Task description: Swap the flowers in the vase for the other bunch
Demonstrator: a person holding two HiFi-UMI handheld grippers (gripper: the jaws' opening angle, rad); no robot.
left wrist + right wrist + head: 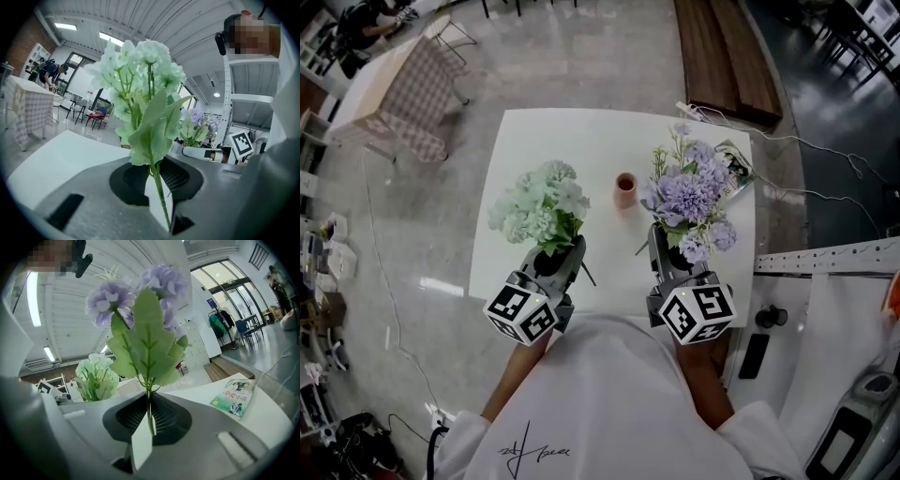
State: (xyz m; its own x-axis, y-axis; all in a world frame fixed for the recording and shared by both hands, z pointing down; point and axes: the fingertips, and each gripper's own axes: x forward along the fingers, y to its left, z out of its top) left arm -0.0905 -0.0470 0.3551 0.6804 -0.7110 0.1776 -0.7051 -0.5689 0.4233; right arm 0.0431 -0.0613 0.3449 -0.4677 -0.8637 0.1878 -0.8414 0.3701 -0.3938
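Observation:
A small pink vase (pixel 625 189) stands upright near the middle of the white table (pixel 516 141), with no stems showing in it. My left gripper (pixel 555 255) is shut on the stem of a pale green-white flower bunch (pixel 542 202), held up over the table's front left. In the left gripper view the thin stem (pixel 159 187) runs between the jaws of that gripper (pixel 161 197). My right gripper (pixel 670 251) is shut on the stem of a purple bunch (pixel 689 192), right of the vase. The right gripper view shows its leaf (pixel 145 345) above the jaws of this gripper (pixel 149 425).
A paperback book (pixel 734 169) lies at the table's back right corner, also seen in the right gripper view (pixel 236 397). A cable and plug strip (pixel 698 112) sit at the far edge. A wooden bench (pixel 727 56) and a checked-cloth table (pixel 394 84) stand beyond.

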